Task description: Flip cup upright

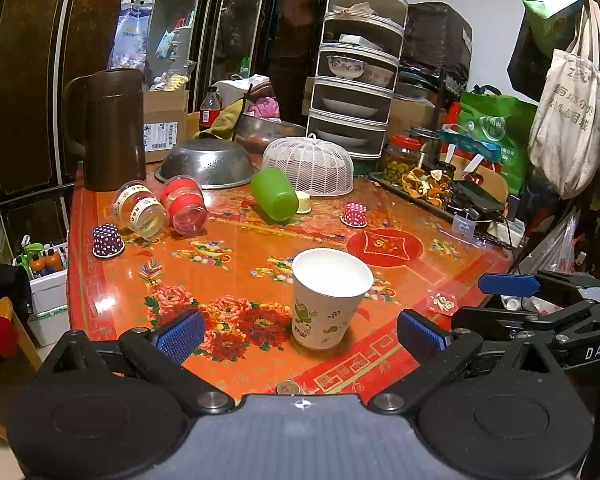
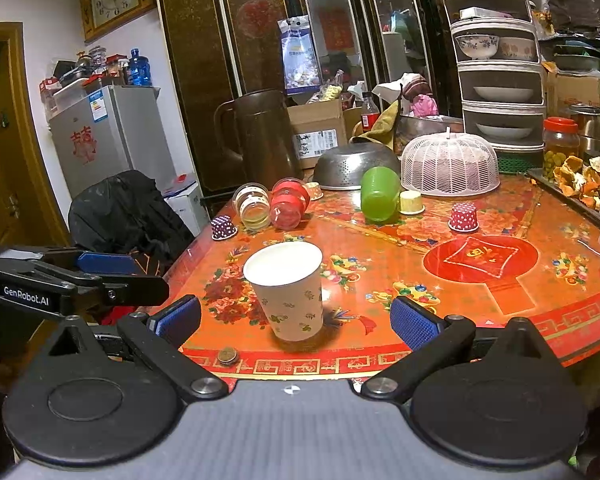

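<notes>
A white paper cup with green leaf print [image 1: 327,300] stands upright, mouth up, near the front edge of the orange floral table [image 1: 240,248]. It also shows in the right wrist view [image 2: 289,290]. My left gripper [image 1: 300,336] is open and empty, its blue pads either side of the cup and a little nearer than it. My right gripper [image 2: 296,320] is open and empty, just in front of the cup. A green plastic cup [image 1: 274,195] lies on its side further back; it shows too in the right wrist view [image 2: 380,193].
Two jars [image 1: 160,208] lie on their sides at the left. Small dotted cups [image 1: 107,241] [image 1: 355,214] stand upside down. A steel colander [image 1: 208,162], a white mesh food cover [image 1: 309,165] and a brown jug [image 1: 110,128] stand behind. A coin [image 1: 287,388] lies at the table edge.
</notes>
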Demonstrator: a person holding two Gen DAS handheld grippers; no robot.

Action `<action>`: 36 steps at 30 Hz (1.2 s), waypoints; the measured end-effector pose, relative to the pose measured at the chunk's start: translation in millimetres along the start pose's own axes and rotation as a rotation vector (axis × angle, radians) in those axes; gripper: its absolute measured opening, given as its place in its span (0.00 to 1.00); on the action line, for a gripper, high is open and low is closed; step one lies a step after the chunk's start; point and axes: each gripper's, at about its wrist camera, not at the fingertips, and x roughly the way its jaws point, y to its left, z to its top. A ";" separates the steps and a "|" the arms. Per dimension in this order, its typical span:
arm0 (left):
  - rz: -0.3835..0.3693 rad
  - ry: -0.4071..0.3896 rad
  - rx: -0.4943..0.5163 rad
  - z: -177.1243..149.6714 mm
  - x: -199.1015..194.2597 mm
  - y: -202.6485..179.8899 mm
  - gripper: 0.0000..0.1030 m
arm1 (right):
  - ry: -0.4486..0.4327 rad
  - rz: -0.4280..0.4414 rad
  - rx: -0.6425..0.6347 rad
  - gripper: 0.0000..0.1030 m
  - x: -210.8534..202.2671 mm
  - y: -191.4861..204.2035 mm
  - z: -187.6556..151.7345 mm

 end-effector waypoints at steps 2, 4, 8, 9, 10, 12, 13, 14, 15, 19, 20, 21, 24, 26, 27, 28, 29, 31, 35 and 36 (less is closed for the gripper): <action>-0.002 0.001 -0.002 0.0 0.0 0.1 1.00 | -0.001 0.002 0.001 0.99 0.5 0.2 -0.2; -0.001 0.001 -0.001 -0.1 0.0 0.1 1.00 | 0.000 0.005 0.003 0.99 0.4 0.4 0.0; -0.003 0.000 0.000 -0.1 0.1 -0.3 1.00 | 0.000 0.008 0.004 0.99 0.5 0.9 0.3; -0.003 -0.001 0.001 -0.2 0.3 -0.8 1.00 | 0.000 0.010 0.003 0.99 0.7 1.2 0.4; -0.004 0.000 0.001 -0.2 0.4 -0.8 1.00 | 0.001 0.011 0.003 0.99 0.6 1.4 0.1; -0.005 0.001 0.002 -1.0 1.1 -1.2 1.00 | 0.000 0.012 0.001 0.99 0.4 1.7 -0.1; -0.005 0.002 0.001 -0.8 1.5 -1.3 1.00 | -0.001 0.012 0.001 0.99 0.3 1.9 0.0; -0.005 0.002 0.001 -0.6 1.3 -1.3 1.00 | -0.002 0.012 0.000 0.99 0.1 1.8 -0.1; -0.004 0.002 0.000 -0.7 1.6 -1.3 1.00 | -0.003 0.011 -0.001 0.99 -0.2 1.6 -0.1; -0.004 0.002 -0.002 -1.0 1.4 -1.5 1.00 | -0.010 0.010 0.000 0.99 -1.9 0.6 0.4; -0.004 0.002 -0.002 -1.0 1.4 -1.5 1.00 | -0.011 0.009 0.001 0.99 -2.0 0.4 0.3; -0.004 0.003 -0.002 -1.1 1.7 -1.6 1.00 | -0.010 0.009 0.001 0.99 -1.8 0.1 0.4; -0.004 0.004 -0.004 -1.6 2.2 -2.1 1.00 | -0.011 0.009 0.004 0.99 -2.0 -0.9 0.3; -0.003 0.006 -0.004 -1.6 2.3 -2.2 1.00 | -0.011 0.010 0.005 0.99 -1.9 -1.3 -0.2; -0.004 0.007 -0.005 -1.8 2.7 -2.3 1.00 | -0.010 0.010 0.005 0.99 -1.9 -1.4 -0.2; -0.004 0.008 -0.005 -2.0 3.0 -2.3 1.00 | -0.010 0.010 0.004 0.99 -1.9 -1.4 -0.1; -0.004 0.007 -0.004 -1.8 3.0 -2.4 1.00 | -0.011 0.011 0.005 0.99 -1.9 -1.3 -0.2; -0.004 0.007 -0.003 -2.6 3.2 -3.7 1.00 | -0.011 0.013 0.003 0.99 -1.7 -1.6 -0.2; -0.003 0.008 -0.003 -3.0 3.3 -4.3 1.00 | -0.009 0.013 0.002 0.99 -1.0 -1.3 -0.8; -0.004 0.008 -0.003 -3.0 3.3 -4.3 1.00 | -0.009 0.013 0.002 0.99 -1.0 -1.3 -0.8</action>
